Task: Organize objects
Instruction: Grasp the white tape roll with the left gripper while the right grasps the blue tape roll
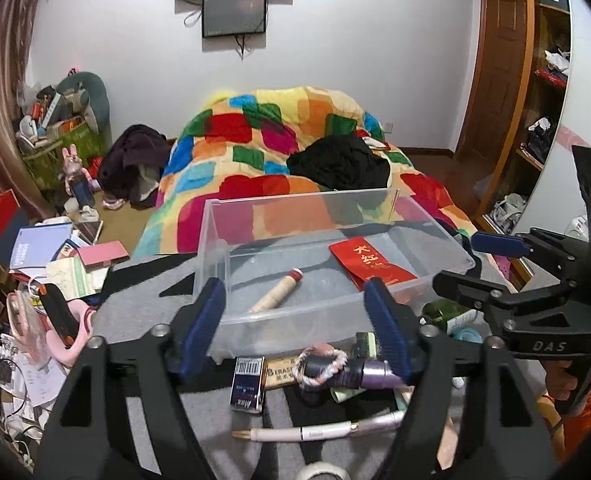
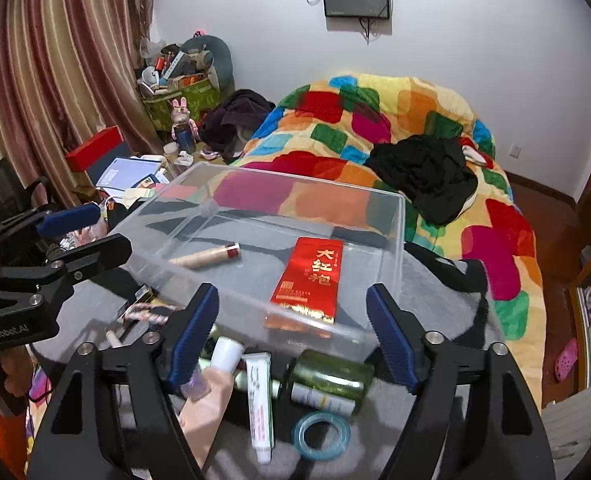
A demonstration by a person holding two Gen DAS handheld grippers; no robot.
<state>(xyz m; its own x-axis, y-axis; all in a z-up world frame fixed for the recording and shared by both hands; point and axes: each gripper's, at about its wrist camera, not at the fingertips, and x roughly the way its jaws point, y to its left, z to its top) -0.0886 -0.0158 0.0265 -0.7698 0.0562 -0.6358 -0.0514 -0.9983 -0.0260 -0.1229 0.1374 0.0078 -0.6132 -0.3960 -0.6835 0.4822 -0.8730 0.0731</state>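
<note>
A clear plastic bin (image 1: 215, 240) (image 2: 395, 248) sits on a grey cloth. In it lie a red packet (image 1: 369, 260) (image 2: 311, 276) and a beige tube with a red cap (image 1: 275, 290) (image 2: 207, 258). My left gripper (image 1: 295, 320) is open and empty, above a dark box (image 1: 248, 384), a braided ring on a purple cylinder (image 1: 335, 364) and a white pen (image 1: 315, 432). My right gripper (image 2: 293, 336) is open and empty, above a green bottle (image 2: 327, 380), a white tube (image 2: 260, 404), a blue tape ring (image 2: 321, 436) and a beige bottle (image 2: 211, 408).
A bed with a colourful quilt (image 1: 263, 148) and black clothes (image 1: 339, 164) lies behind the bin. Books, papers and boxes (image 1: 55, 256) clutter the left side. A wardrobe with shelves (image 1: 543, 100) stands at the right. A tape roll (image 1: 319, 472) lies at the near edge.
</note>
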